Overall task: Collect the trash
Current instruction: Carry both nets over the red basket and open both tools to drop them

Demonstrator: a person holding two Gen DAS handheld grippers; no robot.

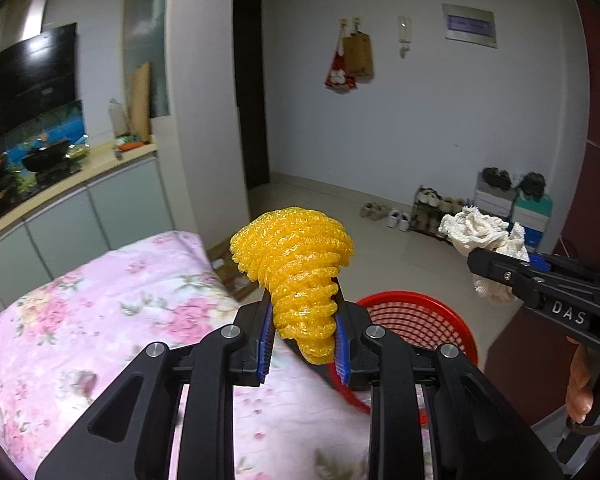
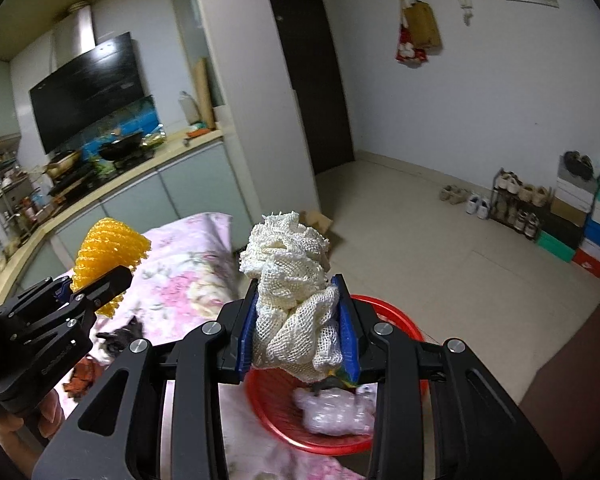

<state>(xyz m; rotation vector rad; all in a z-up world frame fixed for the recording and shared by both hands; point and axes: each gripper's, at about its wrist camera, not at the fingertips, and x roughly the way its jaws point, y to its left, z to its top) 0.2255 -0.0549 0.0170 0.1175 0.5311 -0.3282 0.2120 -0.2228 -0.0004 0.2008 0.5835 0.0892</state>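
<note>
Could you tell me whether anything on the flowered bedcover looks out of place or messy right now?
Yes. In the right wrist view, dark crumpled scraps and a reddish-brown scrap lie on the flowered bedcover, beside the red basket. They look like litter left on the bedding. Both are too blurred to identify.

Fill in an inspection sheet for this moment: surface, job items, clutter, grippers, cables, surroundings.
Surface: floral bedcover, pink and rumpled.
Job's things: yellow foam net and white foam net, both off the bed; red basket beyond the bed edge already holds a clear plastic wad.
Clutter: dark scraps and a reddish-brown scrap on the bedcover.
Grippers: left gripper shut on the yellow net; right gripper shut on the white net.
Cables: nothing seen.
Surroundings: kitchen counter, shoe rack, tiled floor.
</note>
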